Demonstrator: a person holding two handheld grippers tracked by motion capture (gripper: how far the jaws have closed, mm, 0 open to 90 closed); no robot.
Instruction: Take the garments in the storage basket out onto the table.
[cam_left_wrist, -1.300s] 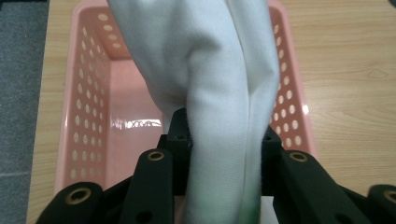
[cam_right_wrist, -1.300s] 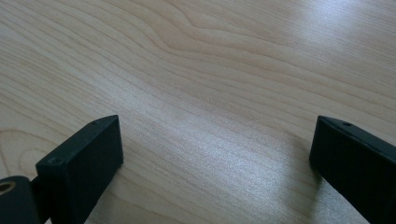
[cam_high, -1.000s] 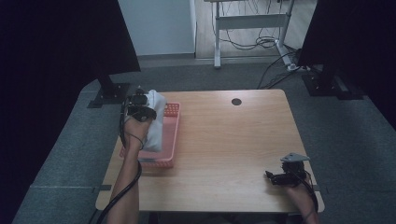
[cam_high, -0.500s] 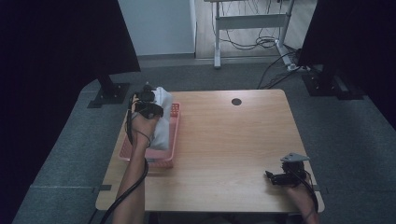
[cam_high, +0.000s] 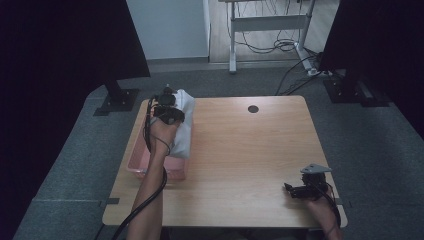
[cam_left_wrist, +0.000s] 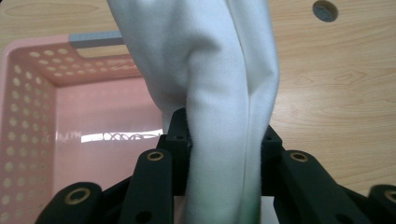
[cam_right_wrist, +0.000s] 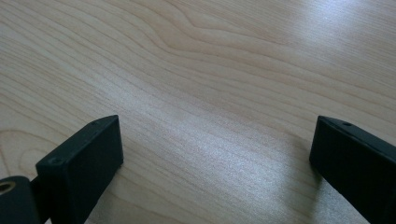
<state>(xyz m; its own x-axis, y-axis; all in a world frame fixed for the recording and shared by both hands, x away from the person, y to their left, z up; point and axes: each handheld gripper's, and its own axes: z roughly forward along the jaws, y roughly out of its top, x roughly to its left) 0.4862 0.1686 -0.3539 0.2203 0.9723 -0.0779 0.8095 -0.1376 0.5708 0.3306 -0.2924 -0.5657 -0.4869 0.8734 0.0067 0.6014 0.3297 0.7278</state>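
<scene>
Hanging from the left gripper (cam_high: 167, 107) over the pink basket (cam_high: 136, 159), a white cloth (cam_high: 184, 125) drapes down. Its jaws pinch the white cloth (cam_left_wrist: 219, 93) above the pink basket (cam_left_wrist: 42, 116). The right gripper (cam_right_wrist: 215, 154) rests wide apart on the table (cam_right_wrist: 210, 56).

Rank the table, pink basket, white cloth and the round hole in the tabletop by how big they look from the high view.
1. Table
2. Pink basket, partly covered by the cloth
3. White cloth, clamped in the left gripper
4. Round hole

Basket and cloth look close, so that order is unsure.
</scene>
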